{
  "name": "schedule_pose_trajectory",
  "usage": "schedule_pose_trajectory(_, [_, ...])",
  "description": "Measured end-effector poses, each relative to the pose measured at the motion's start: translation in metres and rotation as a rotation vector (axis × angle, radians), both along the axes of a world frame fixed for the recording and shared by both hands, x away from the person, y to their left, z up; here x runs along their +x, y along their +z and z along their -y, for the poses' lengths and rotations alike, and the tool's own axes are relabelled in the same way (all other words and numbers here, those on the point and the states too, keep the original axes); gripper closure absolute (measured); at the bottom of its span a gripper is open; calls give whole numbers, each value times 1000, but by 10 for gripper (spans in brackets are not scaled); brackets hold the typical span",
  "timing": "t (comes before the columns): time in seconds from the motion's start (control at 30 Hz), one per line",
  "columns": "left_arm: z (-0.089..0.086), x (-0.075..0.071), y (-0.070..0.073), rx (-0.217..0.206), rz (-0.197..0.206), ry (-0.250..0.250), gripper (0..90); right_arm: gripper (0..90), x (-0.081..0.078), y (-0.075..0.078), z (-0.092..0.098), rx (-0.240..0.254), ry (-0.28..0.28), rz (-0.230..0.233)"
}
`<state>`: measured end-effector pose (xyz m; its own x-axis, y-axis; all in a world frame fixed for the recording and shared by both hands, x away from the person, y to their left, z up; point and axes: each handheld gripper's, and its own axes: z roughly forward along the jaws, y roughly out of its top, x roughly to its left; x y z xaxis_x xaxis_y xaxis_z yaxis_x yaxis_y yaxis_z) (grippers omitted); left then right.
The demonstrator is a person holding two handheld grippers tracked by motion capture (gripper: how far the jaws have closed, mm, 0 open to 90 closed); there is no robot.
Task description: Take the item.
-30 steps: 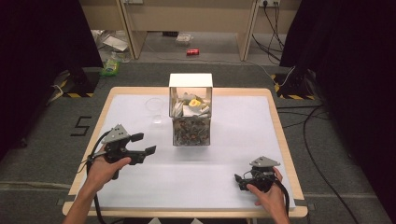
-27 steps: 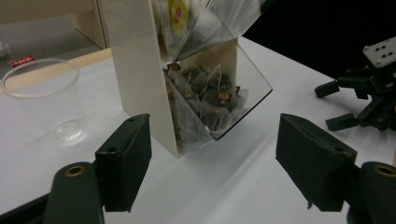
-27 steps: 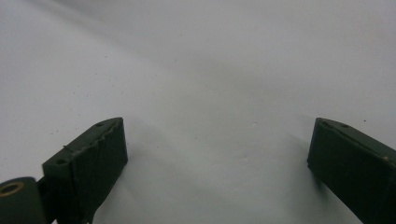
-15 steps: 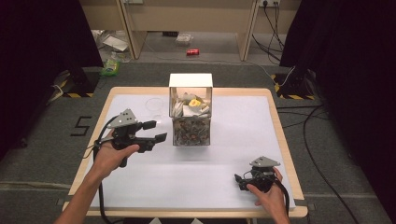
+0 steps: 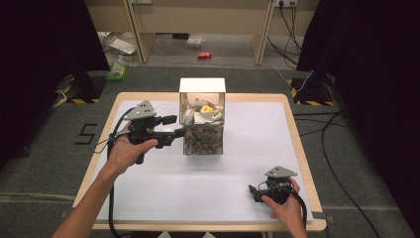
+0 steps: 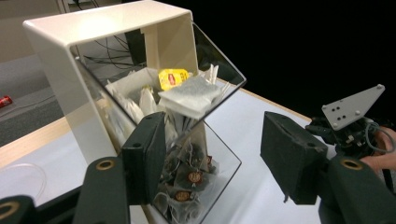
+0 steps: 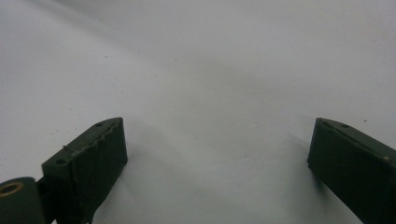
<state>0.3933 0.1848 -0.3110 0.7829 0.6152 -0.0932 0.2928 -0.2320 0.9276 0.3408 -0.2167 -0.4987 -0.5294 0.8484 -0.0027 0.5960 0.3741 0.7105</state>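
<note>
Left gripper (image 5: 179, 126) hangs spread and empty above the desk (image 5: 247, 148), its tips just short of the clear dispenser box (image 5: 202, 119) dead ahead. Largest there is the box's white hood (image 6: 107, 28); below it sit loose tea bags (image 6: 187, 182), and a white sachet (image 6: 189, 95) pokes out ahead between the jaws. Right gripper (image 5: 255, 193), also spread and empty, rests well apart, so the left is nearer.
</note>
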Motion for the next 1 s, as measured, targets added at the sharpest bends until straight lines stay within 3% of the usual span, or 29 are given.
schedule_pose_trajectory(0.33, [28,25,10,47,-16,-35,435,52,0,0,0,0,-1,-1])
schedule_pose_trajectory(0.73, [40,50,11,78,-56,-27,449,52,0,0,0,-1,1,1])
schedule_pose_trajectory(0.83, [47,56,10,118,-64,-31,450,52,0,0,0,0,0,0])
schedule_pose_trajectory(1.0, [51,61,7,140,-69,-27,447,52,0,0,0,-1,0,0])
